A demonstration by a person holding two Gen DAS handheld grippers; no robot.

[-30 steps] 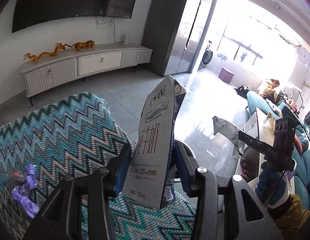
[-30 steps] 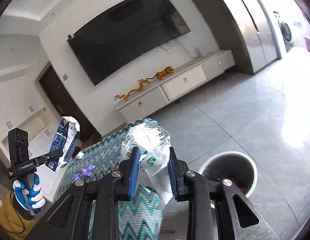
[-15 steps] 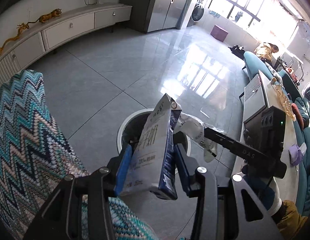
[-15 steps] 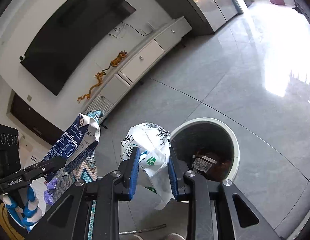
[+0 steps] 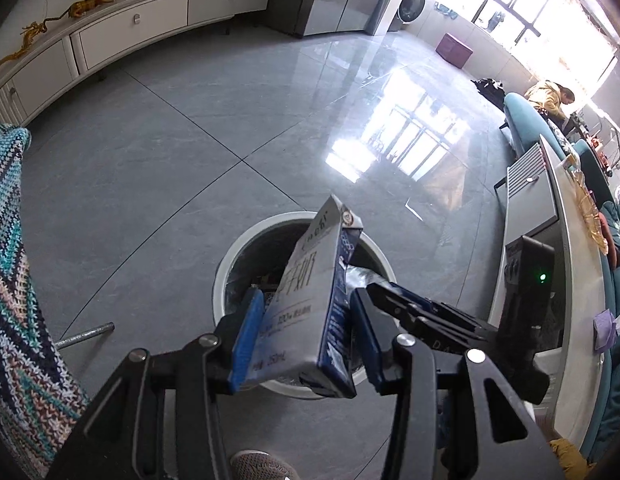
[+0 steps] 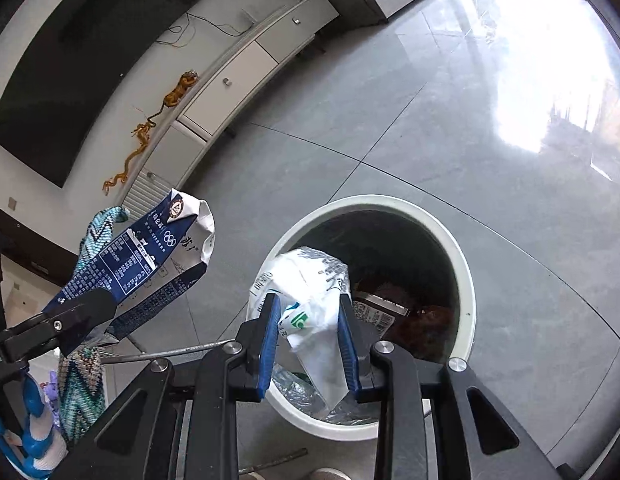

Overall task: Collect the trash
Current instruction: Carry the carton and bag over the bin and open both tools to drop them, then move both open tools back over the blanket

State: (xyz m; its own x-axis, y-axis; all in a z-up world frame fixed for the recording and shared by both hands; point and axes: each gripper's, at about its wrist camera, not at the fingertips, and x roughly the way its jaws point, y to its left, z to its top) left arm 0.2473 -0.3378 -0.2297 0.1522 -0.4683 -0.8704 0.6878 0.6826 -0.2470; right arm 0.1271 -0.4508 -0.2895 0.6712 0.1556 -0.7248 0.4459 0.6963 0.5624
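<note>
Above the bin's [image 6: 465, 280] white rim, I now hang both loads: left tongs [image 5: 306, 328] clamp the milk carton [image 5: 306, 300], right tongs [image 6: 310, 336] pinch the plastic bag [image 6: 310, 300], ready to drop.

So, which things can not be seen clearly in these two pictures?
- Trash bin bottom: right wrist view, dark, partly covered by the plastic bag.
- Bin's inside: left wrist view, hidden behind the milk carton.
- Carton's small print: too small.
- Shoe: cut by the lower edge.
</note>
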